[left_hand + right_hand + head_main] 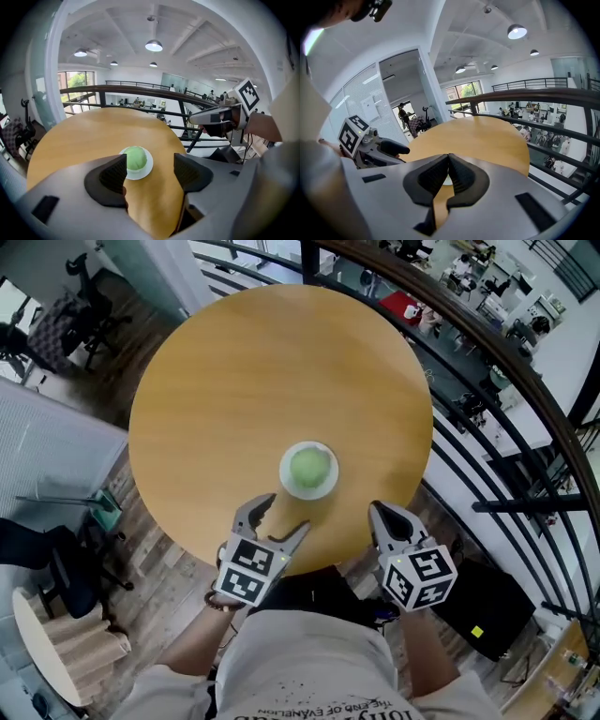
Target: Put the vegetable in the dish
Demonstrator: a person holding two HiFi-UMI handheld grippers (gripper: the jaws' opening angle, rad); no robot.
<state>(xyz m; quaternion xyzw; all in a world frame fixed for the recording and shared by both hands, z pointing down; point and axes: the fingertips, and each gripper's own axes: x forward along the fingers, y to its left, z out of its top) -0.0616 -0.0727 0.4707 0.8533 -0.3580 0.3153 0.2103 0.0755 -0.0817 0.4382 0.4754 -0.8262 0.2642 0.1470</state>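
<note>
A round pale-green vegetable rests in a small white dish near the front edge of the round wooden table. My left gripper hovers just short of the dish, jaws apart with nothing between them. In the left gripper view the vegetable and dish lie beyond the gap of the left gripper. My right gripper is at the table's front right edge, jaws together and empty. In the right gripper view the closed right gripper hides most of the dish.
A dark metal railing curves round the table's right and far side, with a drop to a lower floor behind it. An office chair and a small pale round table stand at the lower left. The person's torso is against the table's front edge.
</note>
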